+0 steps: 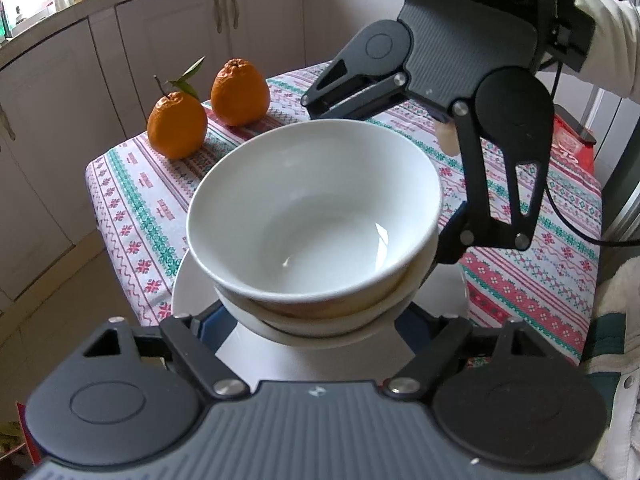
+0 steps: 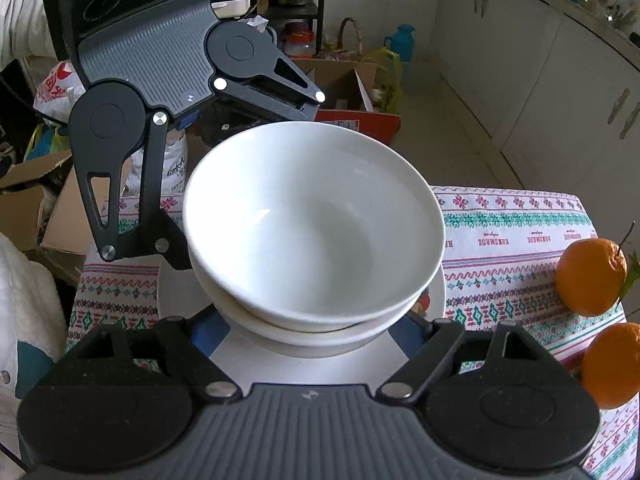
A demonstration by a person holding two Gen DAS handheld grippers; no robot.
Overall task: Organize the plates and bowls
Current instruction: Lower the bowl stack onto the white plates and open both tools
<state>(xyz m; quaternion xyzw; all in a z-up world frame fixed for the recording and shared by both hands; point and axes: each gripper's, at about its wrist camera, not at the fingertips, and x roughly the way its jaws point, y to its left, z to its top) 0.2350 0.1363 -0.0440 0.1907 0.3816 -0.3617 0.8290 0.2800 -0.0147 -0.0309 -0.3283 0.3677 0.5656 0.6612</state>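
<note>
Two glossy white ceramic bowls (image 1: 316, 216) sit nested on one flat white round plate (image 1: 188, 284), and two bumpy orange citrus fruits (image 1: 240, 92) stand nearby.

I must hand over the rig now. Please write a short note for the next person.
Left gripper: jaws straddle the bowl stack; grip unclear.
Right gripper: same, from the opposite side.
Top bowl sits tilted in the lower bowl, on the plate, on the tablecloth.
Done: bowls nested on plate.
Probably left: level the top bowl, withdraw both grippers.
Two oranges stand apart at the table edge.
</note>
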